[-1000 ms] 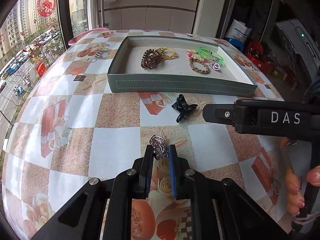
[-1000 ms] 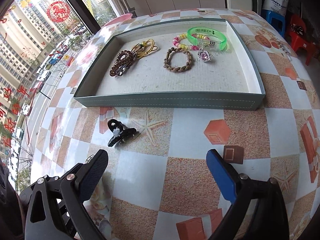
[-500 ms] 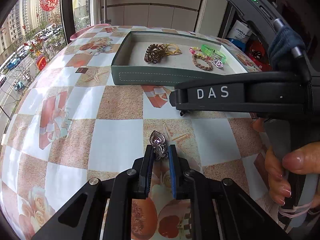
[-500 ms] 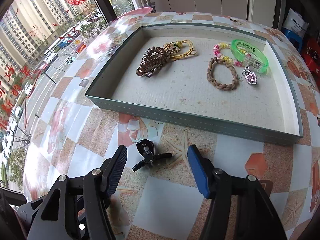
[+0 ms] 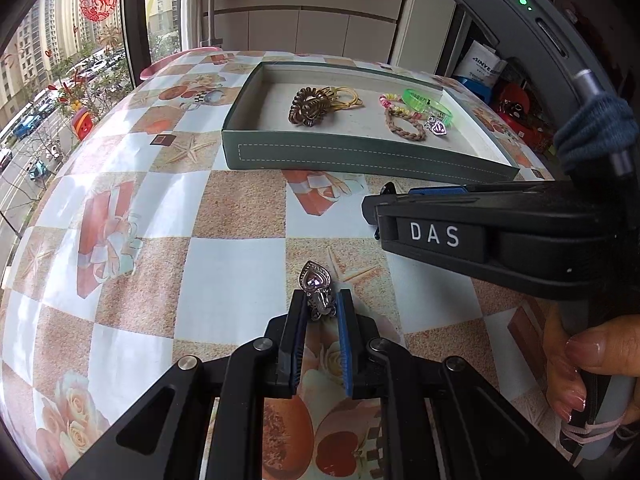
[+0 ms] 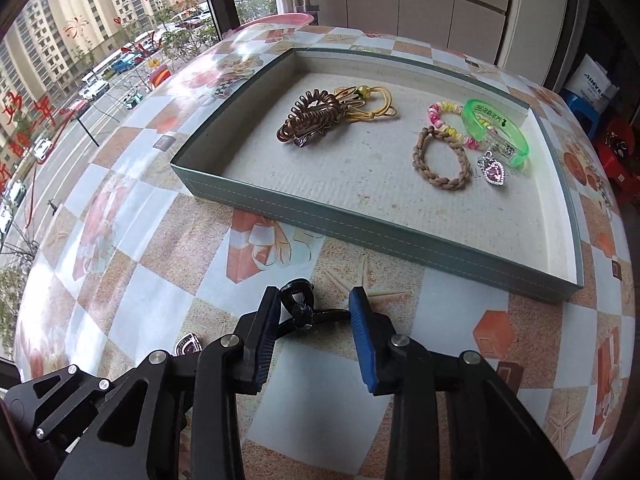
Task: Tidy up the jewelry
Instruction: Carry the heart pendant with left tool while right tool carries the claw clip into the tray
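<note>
My left gripper (image 5: 320, 300) is shut on a silver heart pendant (image 5: 315, 282) with a pink stone, held just above the table. My right gripper (image 6: 314, 314) is open, its jaws on either side of a black hair claw clip (image 6: 300, 312) that lies on the table. The right gripper's body (image 5: 472, 232) crosses the left wrist view and hides most of the clip. The grey-green tray (image 6: 320, 226) beyond holds a brown spiral hair tie (image 6: 308, 116), yellow ties (image 6: 372, 104), a braided bracelet (image 6: 440, 160), a bead bracelet (image 6: 444, 114), a green bangle (image 6: 496, 130) and a second heart pendant (image 6: 494, 170).
The table wears a checked orange-and-white cloth (image 5: 232, 288). A window (image 5: 60, 60) runs along the left. A pink dish (image 6: 280, 22) lies at the far table edge. White cabinets (image 5: 312, 24) stand behind; boxes and red stools (image 6: 612, 136) stand at the right.
My right gripper has moved forward and down to the black clip and narrowed its jaws around it. My left gripper still holds the pendant in about the same place.
</note>
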The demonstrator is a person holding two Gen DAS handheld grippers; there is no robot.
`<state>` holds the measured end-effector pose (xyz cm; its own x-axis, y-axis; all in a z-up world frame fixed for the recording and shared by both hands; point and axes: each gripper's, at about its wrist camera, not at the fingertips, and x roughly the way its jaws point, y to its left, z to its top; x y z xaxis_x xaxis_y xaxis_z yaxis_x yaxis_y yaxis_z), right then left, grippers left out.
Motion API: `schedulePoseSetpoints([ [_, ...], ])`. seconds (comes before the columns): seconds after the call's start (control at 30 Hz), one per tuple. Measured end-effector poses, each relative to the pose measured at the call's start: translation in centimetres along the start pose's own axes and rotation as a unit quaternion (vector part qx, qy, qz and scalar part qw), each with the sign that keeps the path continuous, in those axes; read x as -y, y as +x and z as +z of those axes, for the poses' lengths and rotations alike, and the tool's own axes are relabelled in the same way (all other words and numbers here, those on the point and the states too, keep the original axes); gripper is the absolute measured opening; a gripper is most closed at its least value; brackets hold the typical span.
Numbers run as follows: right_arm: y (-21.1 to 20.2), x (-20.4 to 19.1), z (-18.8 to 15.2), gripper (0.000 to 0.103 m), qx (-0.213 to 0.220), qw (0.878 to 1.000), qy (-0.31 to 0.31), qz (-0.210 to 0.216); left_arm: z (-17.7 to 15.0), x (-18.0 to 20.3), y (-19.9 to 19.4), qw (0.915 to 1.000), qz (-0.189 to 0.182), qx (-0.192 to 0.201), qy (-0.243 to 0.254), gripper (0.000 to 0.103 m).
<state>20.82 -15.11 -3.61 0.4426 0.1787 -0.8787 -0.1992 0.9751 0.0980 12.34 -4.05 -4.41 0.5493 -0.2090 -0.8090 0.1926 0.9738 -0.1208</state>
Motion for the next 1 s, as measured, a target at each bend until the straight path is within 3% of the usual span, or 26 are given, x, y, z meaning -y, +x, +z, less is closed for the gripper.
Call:
schedulePoseSetpoints([
  [0.63, -4.7, 6.9, -5.3, 0.038, 0.016, 0.992, 0.115, 0.039, 0.9, -0.4, -0.8, 1.0000, -0.009, 0.002, 0.003, 0.028],
  [0.8, -6.2, 8.6, -5.7, 0.038, 0.025, 0.989, 0.137, 0.042, 2.8, -0.5, -2.2, 0.9996, -0.015, 0.019, 0.018, 0.028],
  [1.0, -8.6, 10.3, -3.8, 0.038, 0.052, 0.986, 0.151, 0.042, 6.1, -0.4, -3.5, 0.9982, -0.024, 0.040, 0.037, 0.028],
])
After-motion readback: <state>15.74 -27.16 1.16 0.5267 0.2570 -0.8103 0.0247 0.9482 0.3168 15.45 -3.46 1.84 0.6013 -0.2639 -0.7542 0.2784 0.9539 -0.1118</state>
